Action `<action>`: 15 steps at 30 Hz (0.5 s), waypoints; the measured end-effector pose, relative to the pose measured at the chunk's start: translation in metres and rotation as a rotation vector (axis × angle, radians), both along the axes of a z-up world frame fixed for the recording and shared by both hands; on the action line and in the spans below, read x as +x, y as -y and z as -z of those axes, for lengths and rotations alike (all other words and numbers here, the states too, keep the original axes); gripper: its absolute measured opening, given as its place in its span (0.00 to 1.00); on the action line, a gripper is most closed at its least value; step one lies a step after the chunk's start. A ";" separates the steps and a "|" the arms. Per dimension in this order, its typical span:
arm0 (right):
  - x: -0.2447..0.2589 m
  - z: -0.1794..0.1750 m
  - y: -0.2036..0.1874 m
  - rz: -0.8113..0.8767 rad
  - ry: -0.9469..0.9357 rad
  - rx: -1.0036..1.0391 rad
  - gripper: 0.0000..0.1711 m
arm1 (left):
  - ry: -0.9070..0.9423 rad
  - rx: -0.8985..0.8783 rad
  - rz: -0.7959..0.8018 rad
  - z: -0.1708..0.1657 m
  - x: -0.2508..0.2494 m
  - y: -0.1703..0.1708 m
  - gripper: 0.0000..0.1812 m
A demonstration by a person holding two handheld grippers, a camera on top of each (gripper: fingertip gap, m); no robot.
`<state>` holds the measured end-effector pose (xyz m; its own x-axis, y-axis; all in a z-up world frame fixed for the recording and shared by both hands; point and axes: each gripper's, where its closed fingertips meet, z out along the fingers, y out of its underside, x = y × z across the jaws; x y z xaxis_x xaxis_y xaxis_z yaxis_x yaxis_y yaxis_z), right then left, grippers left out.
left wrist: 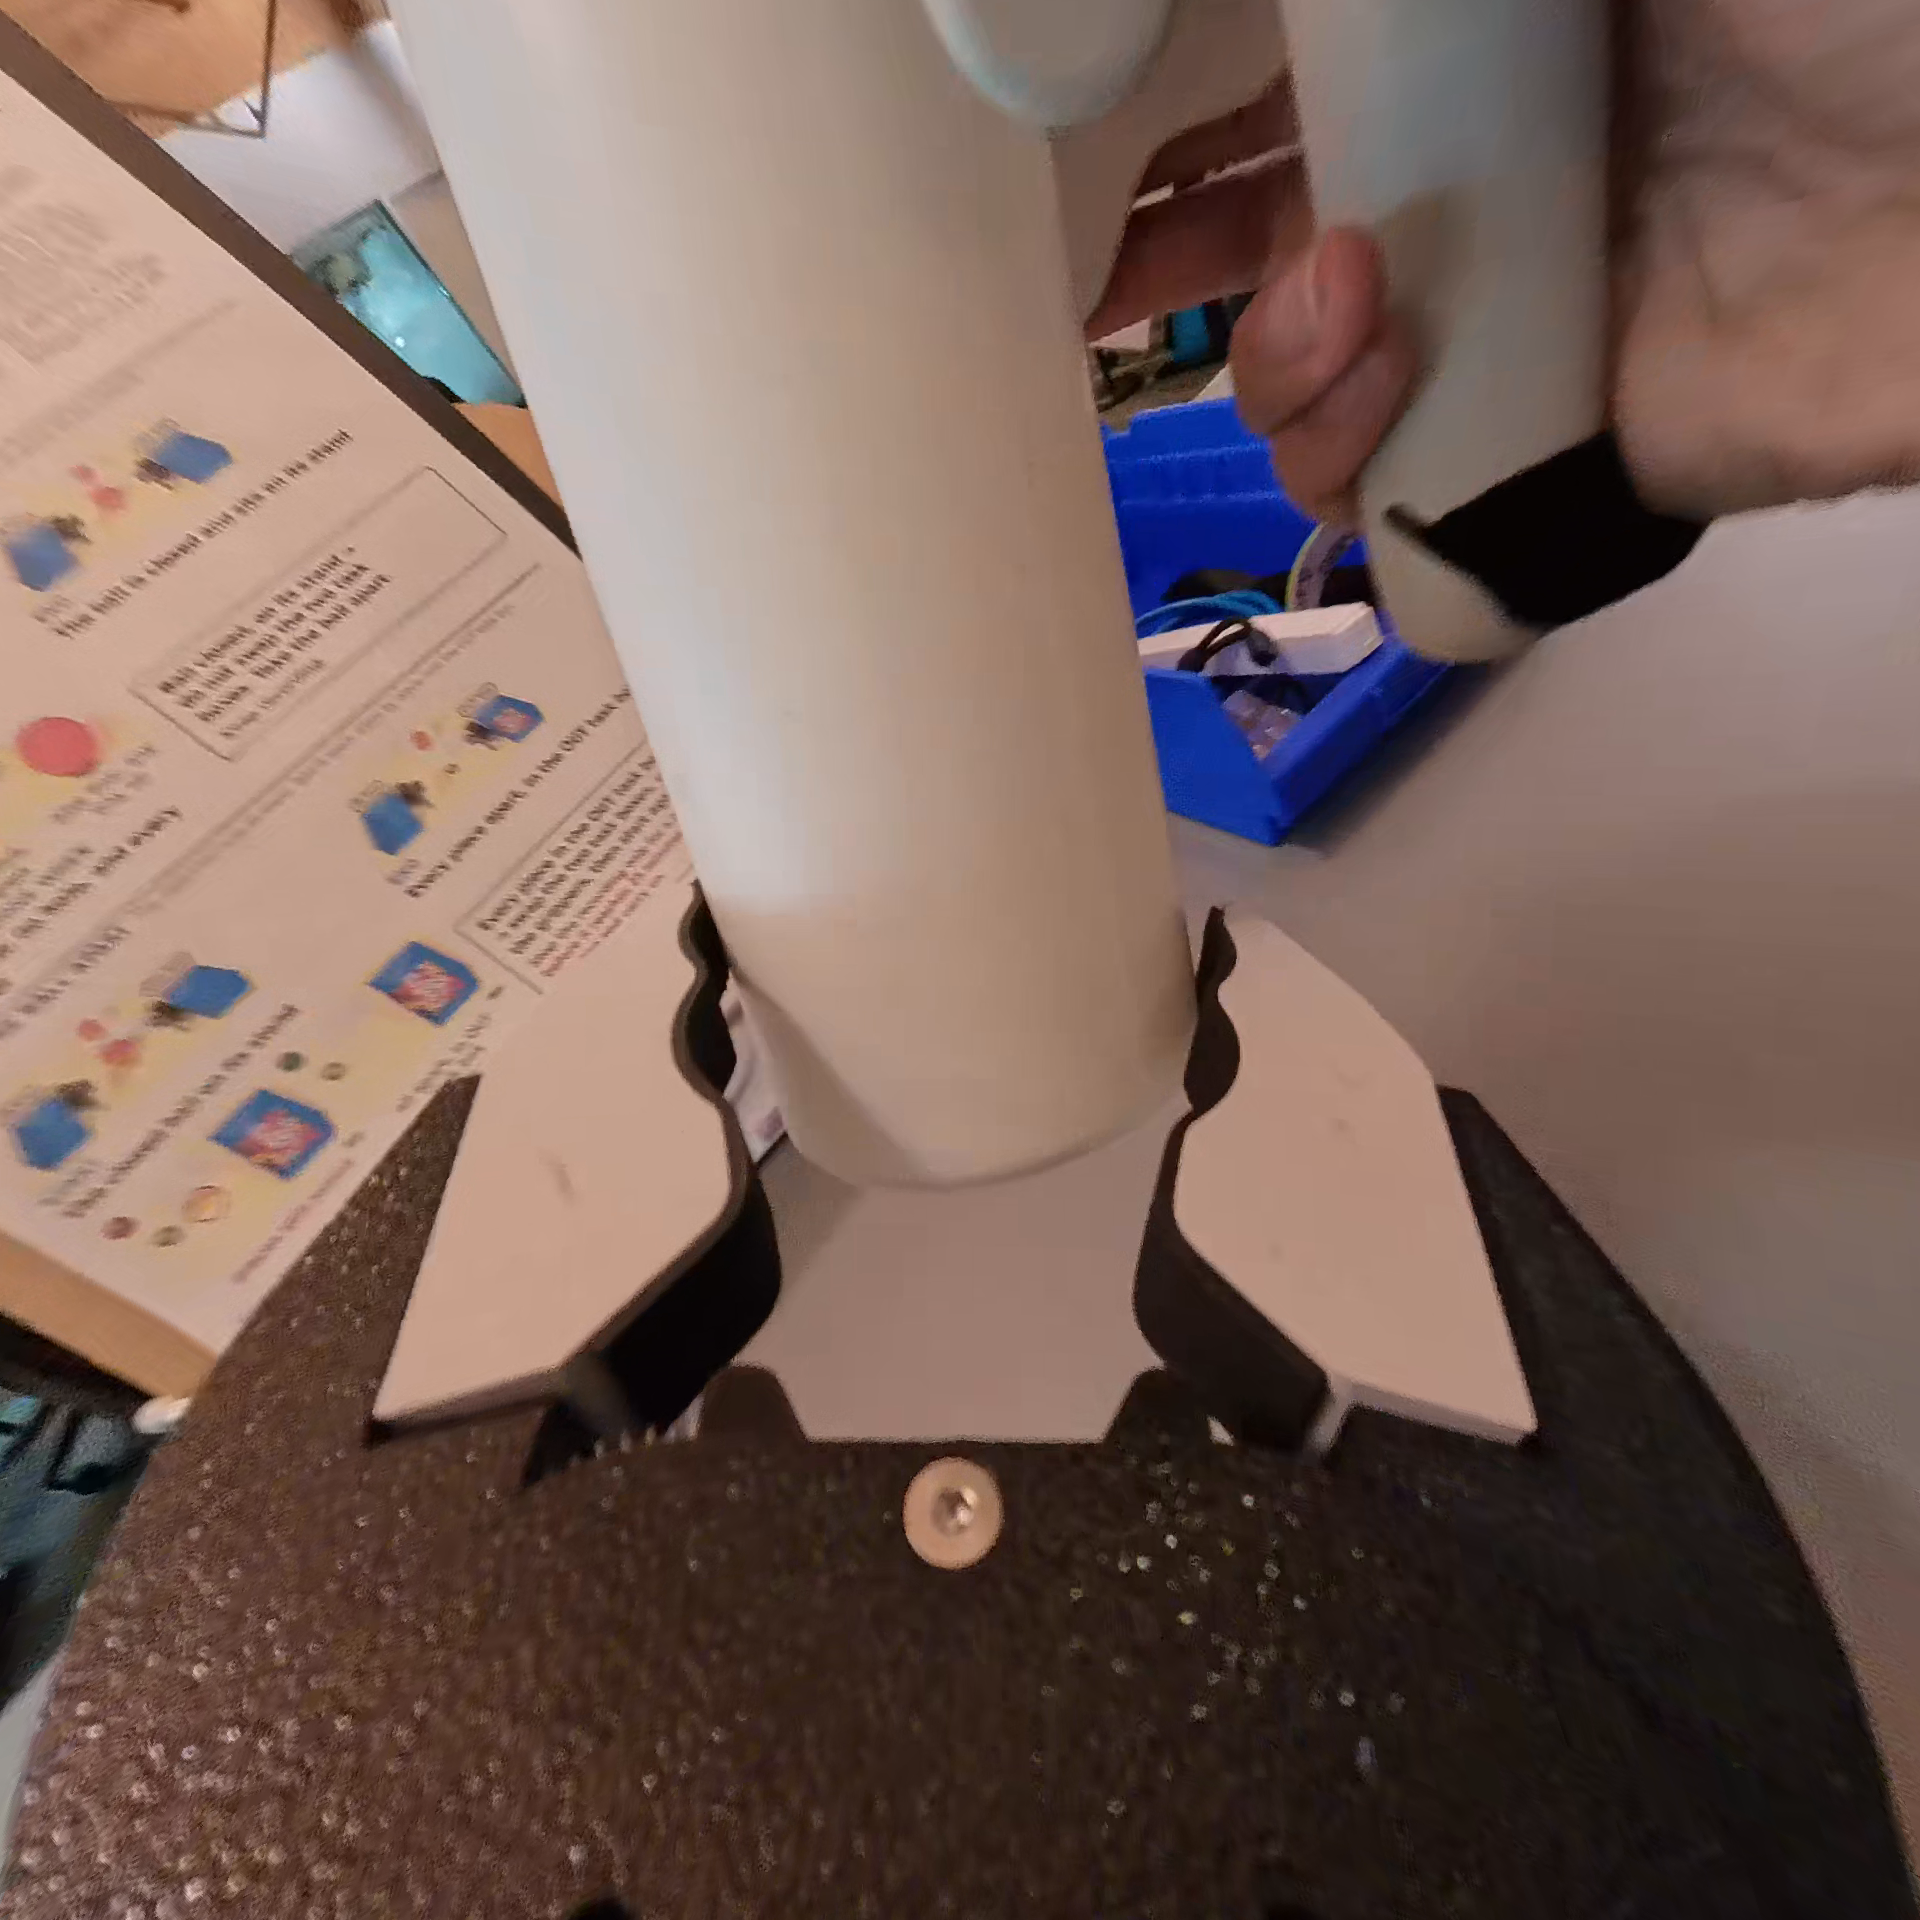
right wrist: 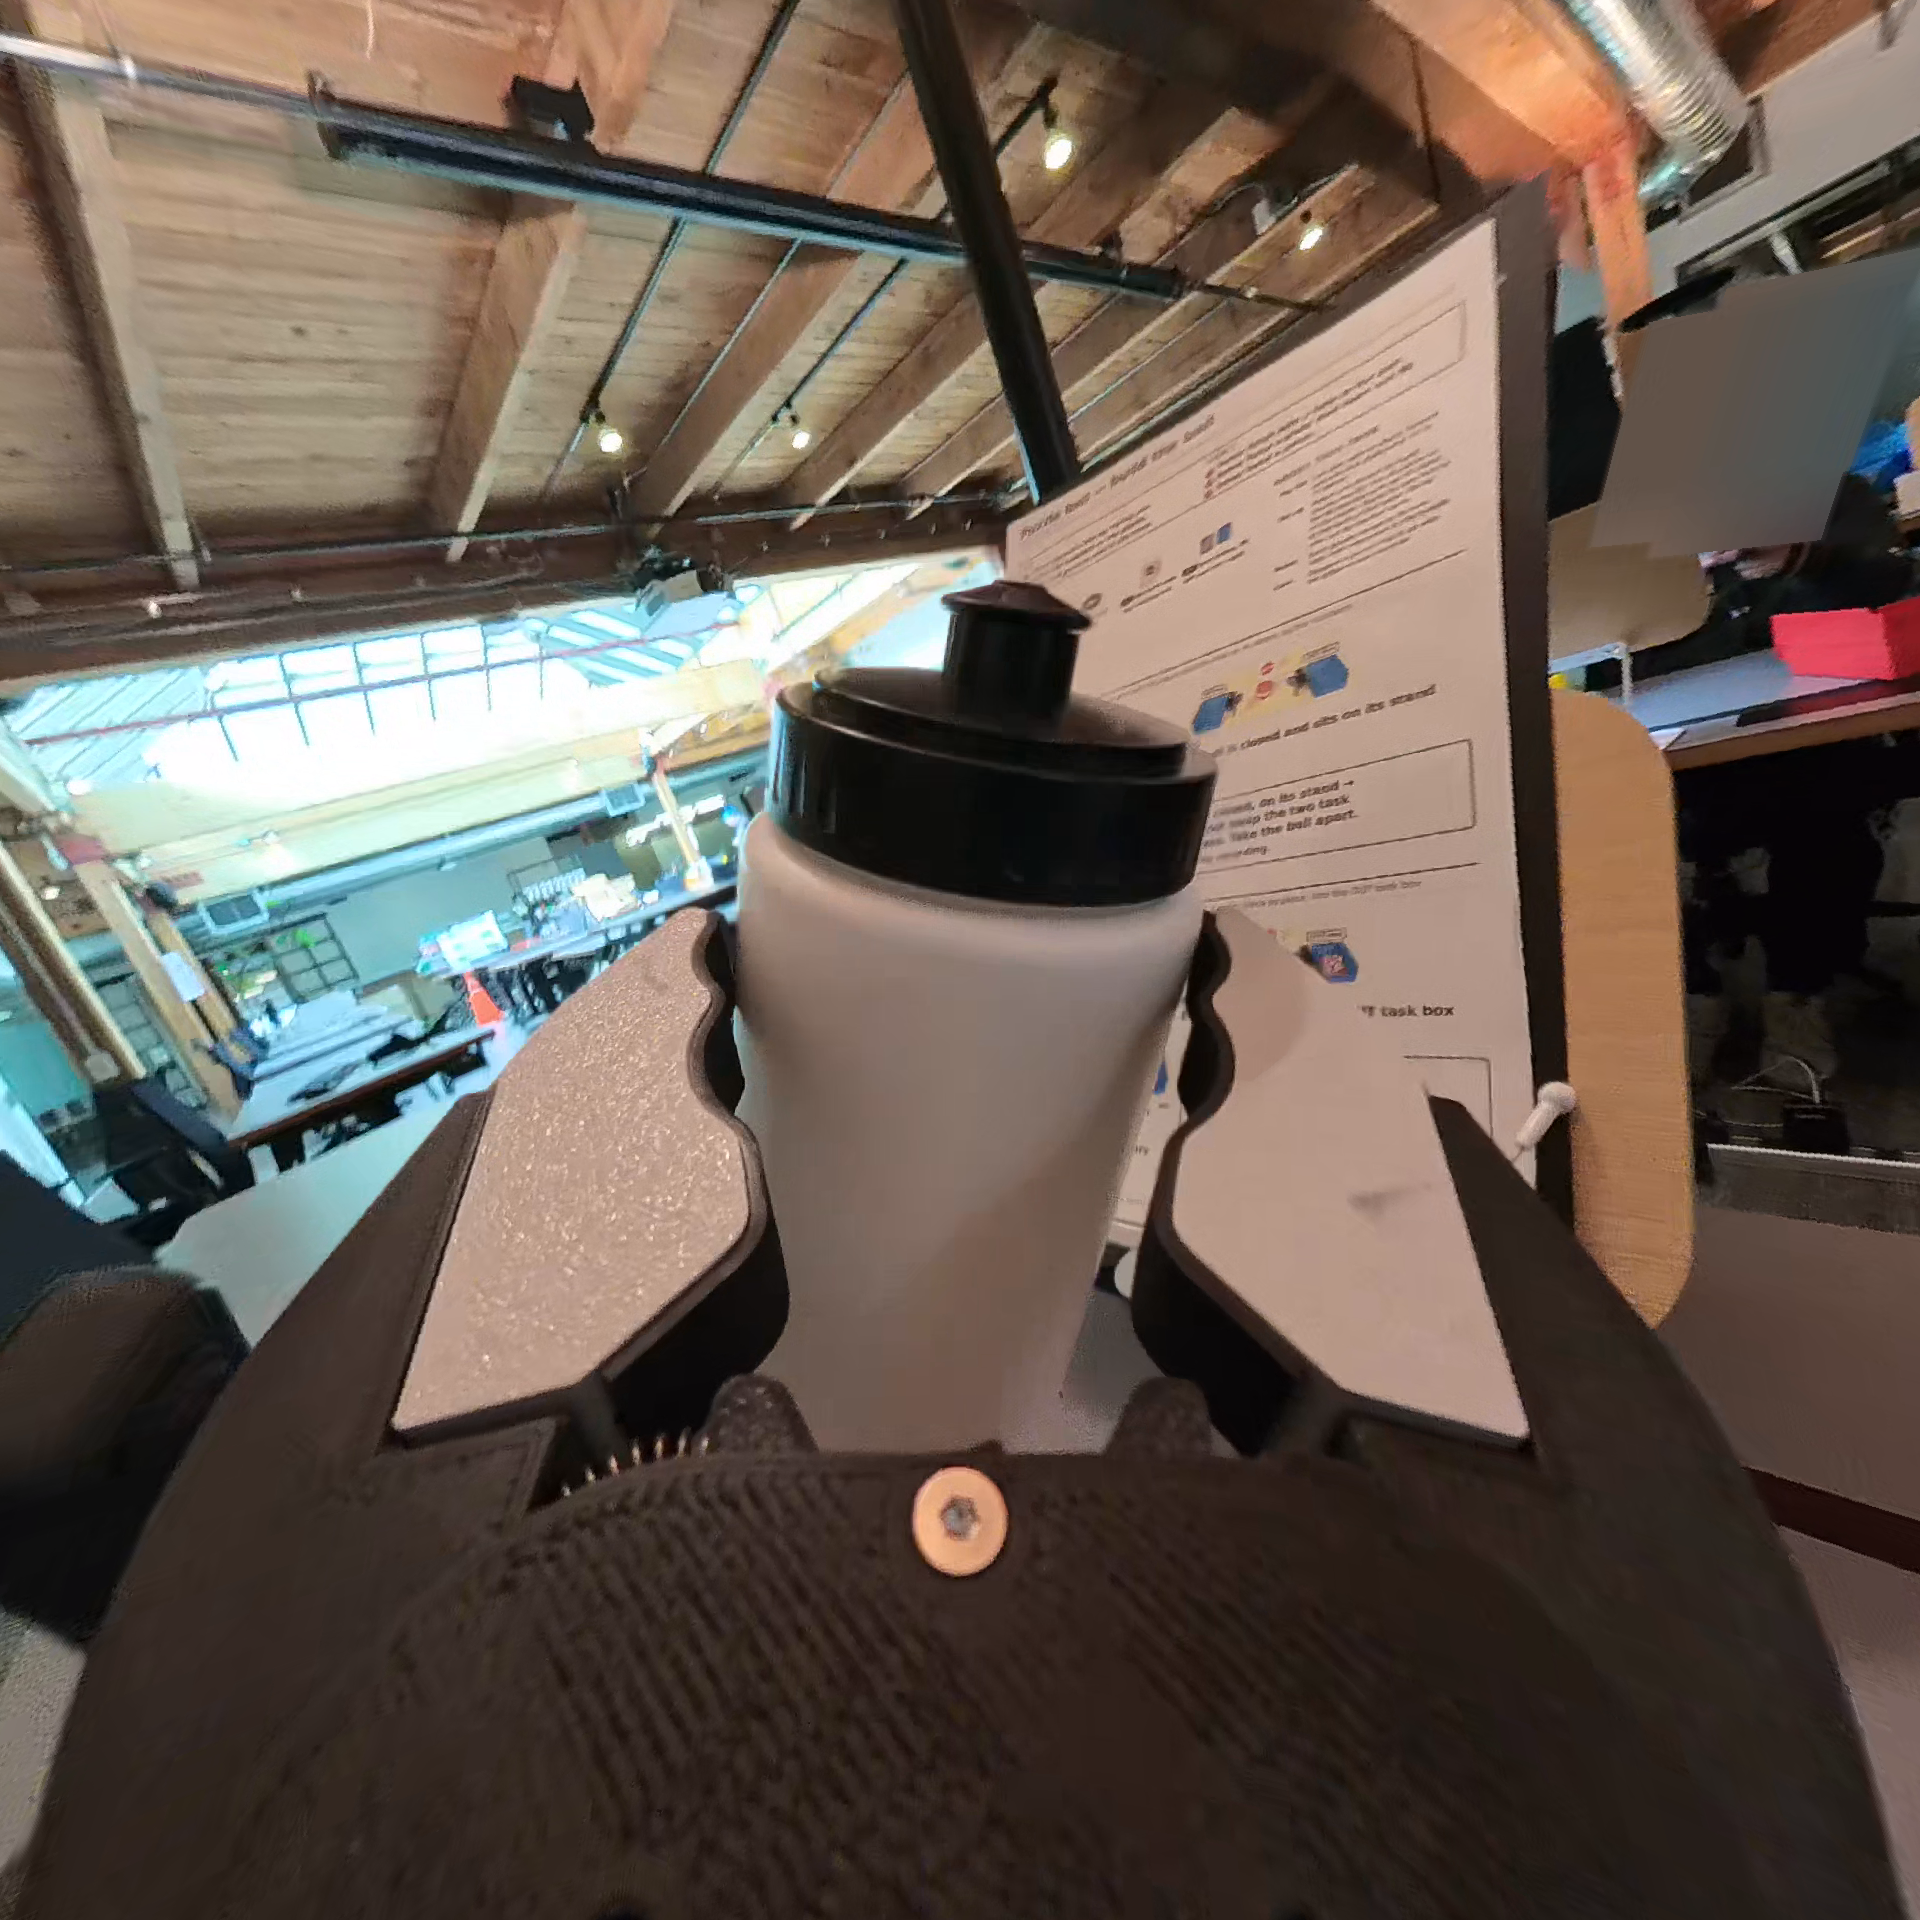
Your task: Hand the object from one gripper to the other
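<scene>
White bottle (right wrist: pixel 935 1091), one, seemingly pinched by two grippers' jaws.

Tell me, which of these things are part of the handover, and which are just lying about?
In the job:
white bottle with black cap
left gripper
right gripper

Lying about:
instruction poster
blue bin of cables
grey table

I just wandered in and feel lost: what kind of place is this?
Probably a workshop or lab in a converted warehouse: exposed timber ceiling with track lights, long worktables behind, and an instruction poster by the bench.
</scene>
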<state>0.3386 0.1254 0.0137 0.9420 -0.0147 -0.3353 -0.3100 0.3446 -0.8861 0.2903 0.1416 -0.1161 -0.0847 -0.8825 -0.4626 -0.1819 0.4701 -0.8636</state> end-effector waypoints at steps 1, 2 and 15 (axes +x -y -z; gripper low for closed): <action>-0.004 0.000 0.000 -0.022 0.030 -0.021 0.52 | 0.014 0.011 -0.001 -0.003 -0.001 -0.003 0.47; -0.009 0.001 0.001 -0.041 0.082 -0.041 0.54 | 0.044 -0.006 0.005 -0.009 -0.003 -0.005 0.47; -0.076 0.005 -0.012 -0.677 -0.075 0.101 0.56 | 0.079 -0.438 0.554 -0.050 -0.058 0.012 0.46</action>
